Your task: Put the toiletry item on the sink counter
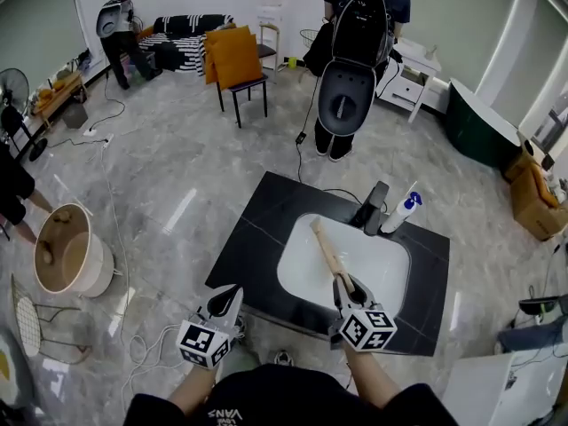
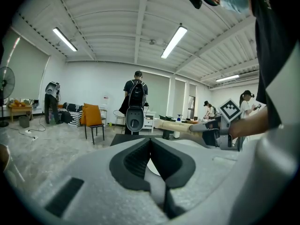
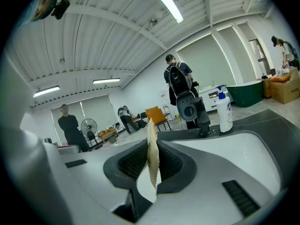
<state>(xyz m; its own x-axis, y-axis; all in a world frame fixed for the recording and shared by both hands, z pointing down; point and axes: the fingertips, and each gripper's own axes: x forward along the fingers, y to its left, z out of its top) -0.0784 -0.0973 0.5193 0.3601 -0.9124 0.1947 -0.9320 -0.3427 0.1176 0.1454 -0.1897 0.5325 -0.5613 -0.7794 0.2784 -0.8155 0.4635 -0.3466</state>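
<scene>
A long pale wooden comb (image 1: 327, 248) hangs over the white sink basin (image 1: 382, 269) set in the black counter (image 1: 257, 229). My right gripper (image 1: 344, 284) is shut on its near end. In the right gripper view the comb (image 3: 152, 149) stands edge-on between the pads of that gripper (image 3: 151, 165), teeth showing below. My left gripper (image 1: 229, 298) hovers at the counter's near left edge. In its own view the left gripper (image 2: 151, 142) is shut with nothing in it, and the comb (image 2: 176, 124) shows off to the right.
A black faucet (image 1: 374, 207) and a white bottle with a blue top (image 1: 401, 213) stand at the basin's far rim. A person (image 1: 355, 60) stands beyond the counter. An orange chair (image 1: 238, 60), a wooden tub (image 1: 67, 251) and floor cables lie to the left.
</scene>
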